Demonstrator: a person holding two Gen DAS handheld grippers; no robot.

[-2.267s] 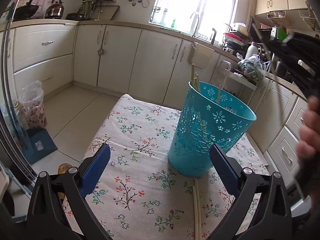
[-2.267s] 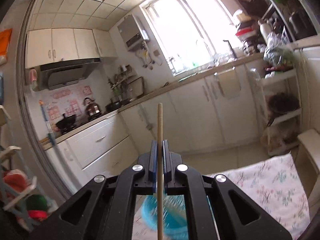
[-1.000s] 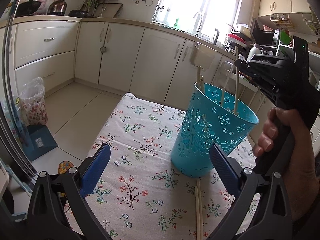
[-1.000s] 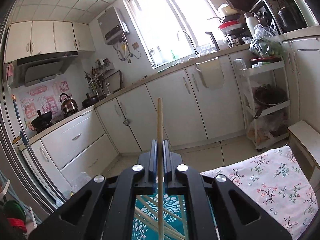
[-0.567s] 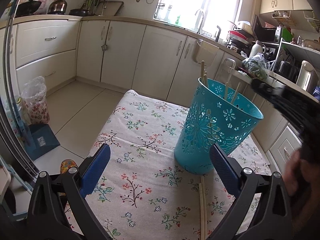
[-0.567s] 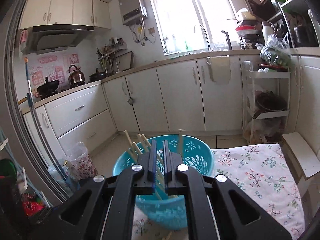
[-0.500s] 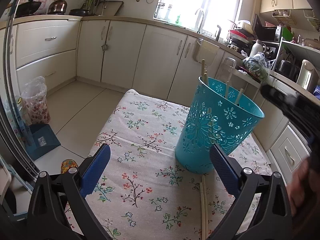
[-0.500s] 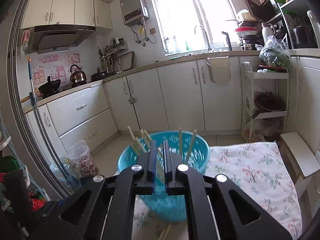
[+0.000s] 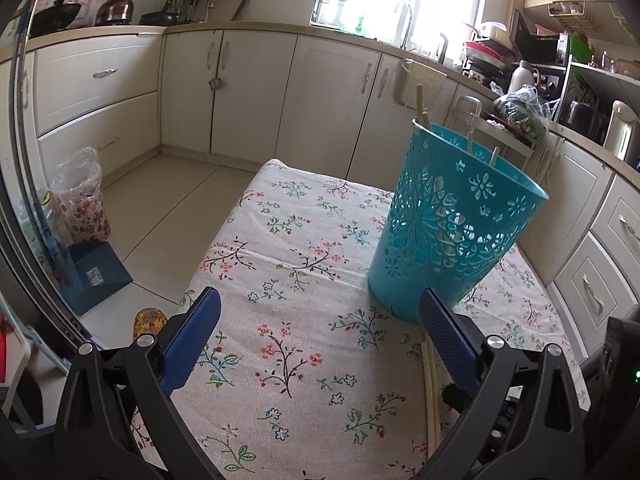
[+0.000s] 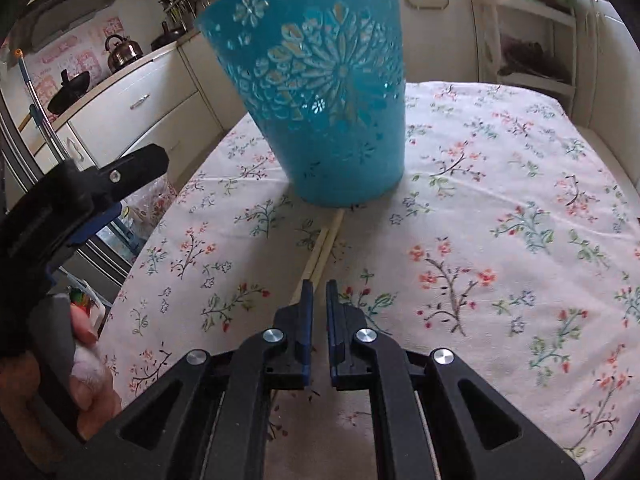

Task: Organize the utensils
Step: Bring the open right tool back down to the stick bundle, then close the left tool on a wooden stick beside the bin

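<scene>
A teal cut-out basket (image 9: pixel 452 220) (image 10: pixel 328 92) stands upright on the floral tablecloth (image 9: pixel 280 272) with several chopsticks (image 9: pixel 420 106) poking out of it. Two more chopsticks (image 10: pixel 322 248) (image 9: pixel 431 392) lie side by side on the cloth in front of the basket's foot. My right gripper (image 10: pixel 319 292) is shut and empty, low over the cloth, its tips at the near ends of those chopsticks. My left gripper (image 9: pixel 320 332) is open and empty, short of the basket, its right finger (image 9: pixel 448 336) beside the base. A hand (image 10: pixel 86 360) holds it in the right wrist view.
The table's left edge drops to a tiled floor (image 9: pixel 168 208) with a bagged bin (image 9: pixel 82 196) and a blue dustpan (image 9: pixel 96 276). Cream cabinets (image 9: pixel 320 92) line the walls. A white rack (image 10: pixel 528 40) stands behind the table.
My right gripper no longer holds the chopstick, which now stands in the basket. It has dropped from above the basket to the cloth in front. The left gripper has barely moved.
</scene>
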